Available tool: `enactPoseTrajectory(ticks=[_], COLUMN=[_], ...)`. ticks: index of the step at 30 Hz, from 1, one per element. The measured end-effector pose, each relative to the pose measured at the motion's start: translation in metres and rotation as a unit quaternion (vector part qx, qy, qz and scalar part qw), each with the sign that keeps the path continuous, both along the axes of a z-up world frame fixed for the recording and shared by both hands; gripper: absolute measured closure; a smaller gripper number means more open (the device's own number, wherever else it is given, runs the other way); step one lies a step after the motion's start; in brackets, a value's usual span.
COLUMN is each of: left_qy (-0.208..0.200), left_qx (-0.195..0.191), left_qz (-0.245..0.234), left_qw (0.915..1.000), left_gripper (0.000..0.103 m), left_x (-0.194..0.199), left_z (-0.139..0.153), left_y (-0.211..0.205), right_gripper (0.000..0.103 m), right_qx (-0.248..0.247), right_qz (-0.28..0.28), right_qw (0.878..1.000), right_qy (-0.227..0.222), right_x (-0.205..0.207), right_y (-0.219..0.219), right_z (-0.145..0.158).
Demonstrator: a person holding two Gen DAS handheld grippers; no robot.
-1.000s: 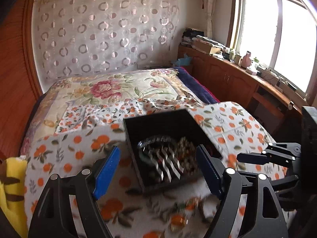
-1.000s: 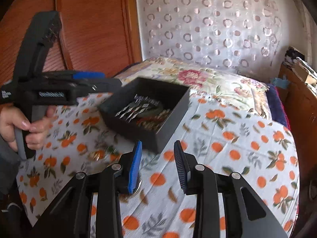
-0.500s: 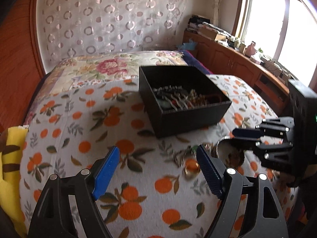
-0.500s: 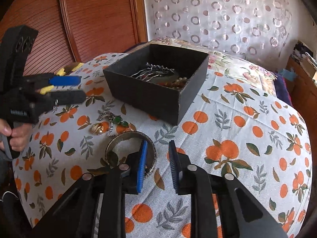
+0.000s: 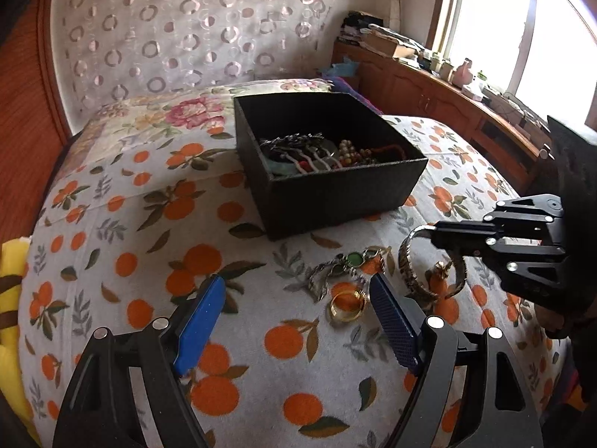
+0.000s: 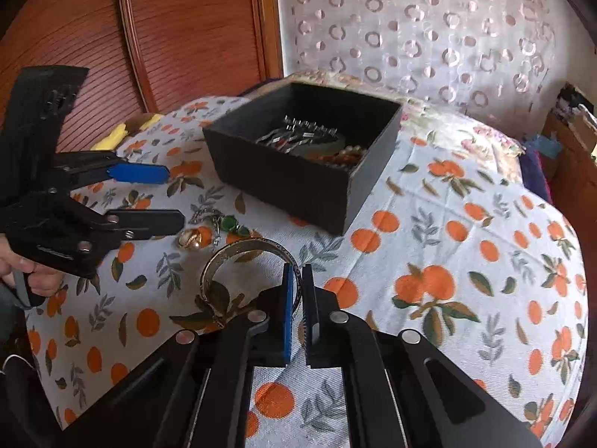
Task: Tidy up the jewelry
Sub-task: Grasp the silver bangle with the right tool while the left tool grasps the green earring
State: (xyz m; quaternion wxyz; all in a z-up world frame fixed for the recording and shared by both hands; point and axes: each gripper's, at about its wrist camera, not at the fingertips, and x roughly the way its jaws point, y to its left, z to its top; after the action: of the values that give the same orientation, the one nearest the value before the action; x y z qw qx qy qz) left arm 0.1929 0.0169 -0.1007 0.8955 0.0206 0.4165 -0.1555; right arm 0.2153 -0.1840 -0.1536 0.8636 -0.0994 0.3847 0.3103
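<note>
A black open box (image 5: 328, 186) (image 6: 283, 183) with hair combs and beads inside sits on the orange-print bedspread. In front of it lie a green-stoned chain (image 5: 347, 261) (image 6: 231, 224), a gold ring (image 5: 347, 304) (image 6: 190, 239) and a wide patterned bangle (image 5: 406, 257) (image 6: 238, 248). My right gripper (image 6: 297, 272) (image 5: 436, 237) is shut on the bangle's near right rim, which shows between the pads. My left gripper (image 5: 294, 287) (image 6: 173, 198) hangs open just above the bedspread, left of the ring and chain, holding nothing.
A yellow plush (image 5: 11, 298) lies at the bed's left edge. A wooden headboard (image 6: 186, 37) rises behind the box. A low wooden cabinet (image 5: 447, 100) with clutter runs under the window on the right. The floral quilt (image 5: 179, 112) continues beyond the box.
My right gripper's jaws have closed from apart onto the bangle's rim. The left gripper has sunk closer to the bedspread, staying open; the ring and chain now lie by its right finger.
</note>
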Motion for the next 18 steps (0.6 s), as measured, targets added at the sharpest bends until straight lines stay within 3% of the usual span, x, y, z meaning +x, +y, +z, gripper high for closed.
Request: enactPoseTrajectory(ticks=[2,5,10,13,18], left_qy=[-0.002,0.002,0.014,0.023,0.023], left_qx=[-0.001,0.002,0.006,0.010,0.021], left_qz=[-0.009,-0.026,-0.054,-0.067,-0.075], left_qw=[1.0000,0.9996,0.9984,0.9974,0.9967], left_gripper=[0.031,0.047,0.066,0.073,0.074], left_x=[0.003,0.009,0.019,0.023,0.025], left_z=[0.002,0.003,-0.002,-0.006,-0.009], left_y=[-0.004,-0.013,-0.028,-0.033,-0.037], right_gripper=[0.098,0.098,0.098,0.098,0.098], right_qx=[0.003,0.007,0.012,0.013,0.018], right_qz=[-0.008,-0.016,-0.034,-0.041,-0.048], right_qw=[1.000,1.000,0.999,0.999,0.999], right_qy=[-0.009,-0.014,-0.015,-0.014,-0.011], right_x=[0.000,0.001,0.001,0.001,0.002], right_y=[-0.006,-0.014,-0.032,-0.037,-0.043], right_z=[0.006,0.012,0.013,0.012,0.010])
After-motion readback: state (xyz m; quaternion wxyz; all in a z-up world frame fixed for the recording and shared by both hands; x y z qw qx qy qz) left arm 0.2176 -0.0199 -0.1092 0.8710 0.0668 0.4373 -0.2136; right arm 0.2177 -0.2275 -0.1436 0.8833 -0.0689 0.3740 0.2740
